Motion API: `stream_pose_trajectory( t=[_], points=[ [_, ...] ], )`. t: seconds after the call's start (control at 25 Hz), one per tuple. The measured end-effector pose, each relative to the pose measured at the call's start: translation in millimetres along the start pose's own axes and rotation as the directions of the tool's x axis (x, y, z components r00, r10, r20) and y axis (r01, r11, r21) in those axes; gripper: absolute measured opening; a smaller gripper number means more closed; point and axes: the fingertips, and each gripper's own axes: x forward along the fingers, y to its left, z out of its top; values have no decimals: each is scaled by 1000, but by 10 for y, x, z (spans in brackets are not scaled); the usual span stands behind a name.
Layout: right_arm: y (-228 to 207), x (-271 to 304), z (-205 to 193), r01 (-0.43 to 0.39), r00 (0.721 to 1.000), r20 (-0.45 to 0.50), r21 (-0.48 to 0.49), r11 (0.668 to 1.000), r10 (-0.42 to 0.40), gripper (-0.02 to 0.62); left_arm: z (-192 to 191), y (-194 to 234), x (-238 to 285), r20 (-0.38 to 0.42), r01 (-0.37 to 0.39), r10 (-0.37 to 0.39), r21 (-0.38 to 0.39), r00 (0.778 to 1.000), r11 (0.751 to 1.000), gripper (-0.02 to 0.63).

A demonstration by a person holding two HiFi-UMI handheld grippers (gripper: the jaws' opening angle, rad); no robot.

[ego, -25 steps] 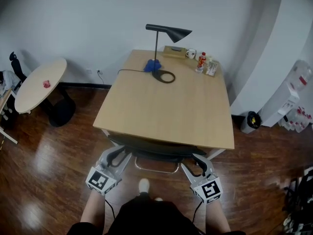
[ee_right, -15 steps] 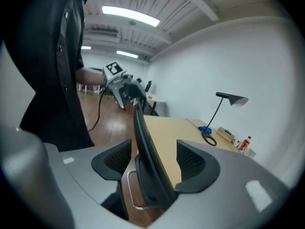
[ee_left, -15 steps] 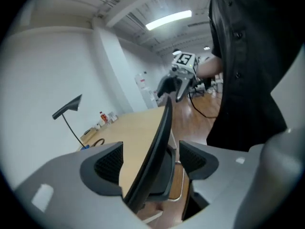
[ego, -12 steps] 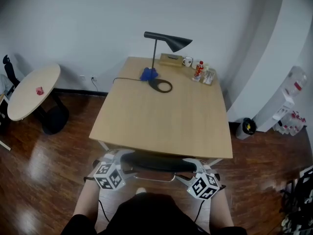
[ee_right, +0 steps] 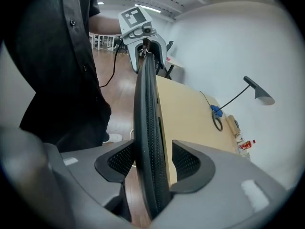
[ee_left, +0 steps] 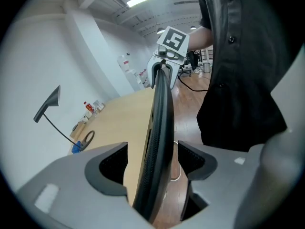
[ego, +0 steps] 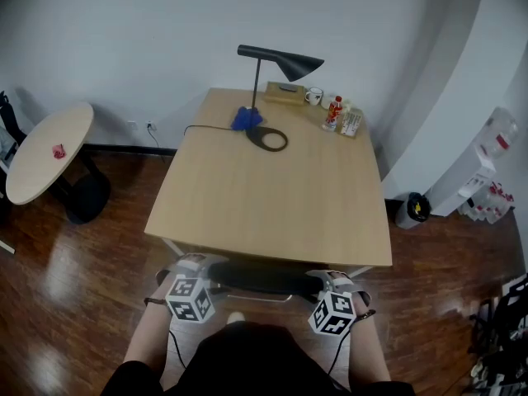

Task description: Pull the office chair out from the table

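Observation:
The black mesh back of the office chair (ego: 256,275) shows just beyond the near edge of the wooden table (ego: 272,196), with the seat tucked under it. My left gripper (ego: 196,264) straddles the back's left end. In the left gripper view the chair back (ee_left: 159,128) runs between the pads (ee_left: 112,168) with a gap on each side. My right gripper (ego: 330,279) straddles the right end; the chair back (ee_right: 147,142) lies close against one pad (ee_right: 119,163), apart from the other. Both sets of jaws have just been closing around the back.
On the table's far end stand a black desk lamp (ego: 268,97), a red bottle (ego: 332,112), a mug and small items. A round side table (ego: 49,151) stands left. A black bin (ego: 410,209) and water jugs (ego: 487,196) are right. The person's dark clothing fills the near edge.
Both grippers have come down and rolled so their marker cubes face up. Their jaws now sit over the top edge of the chair back, one at each end.

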Motion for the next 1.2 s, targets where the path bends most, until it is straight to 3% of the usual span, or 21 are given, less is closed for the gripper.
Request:
stream_pose_trajectory(
  t=[0.08, 0.2, 0.28, 0.68, 0.84, 1.04, 1.2],
  points=[
    [-26, 23, -35, 11, 1000, -23, -8, 1000, -11, 225, -32, -1, 33, -32, -10, 11, 49, 999, 999, 300],
    [-8, 76, -82, 6, 997, -73, -56, 998, -10, 188, -149, -38, 96, -113, -17, 35, 160, 993, 987, 177],
    [37, 93, -96, -5, 996, -90, -94, 996, -3, 144, -197, -68, 113, -141, -9, 37, 198, 989, 980, 128],
    [93, 108, -112, -76, 989, -137, -151, 986, 55, 81, -249, -111, 128, -177, 88, -55, 182, 983, 979, 92],
    [136, 121, -144, -73, 988, -150, -175, 982, 47, 53, -270, -153, 156, -208, 94, -56, 179, 977, 979, 83],
    [353, -10, -133, -144, 981, -152, -154, 977, 121, 57, -229, -313, 91, -217, 103, -59, 194, 974, 976, 77],
    [482, -75, -70, -157, 981, -140, -143, 977, 137, 61, -249, -389, 2, -225, 107, -61, 196, 972, 975, 77]
  ],
)
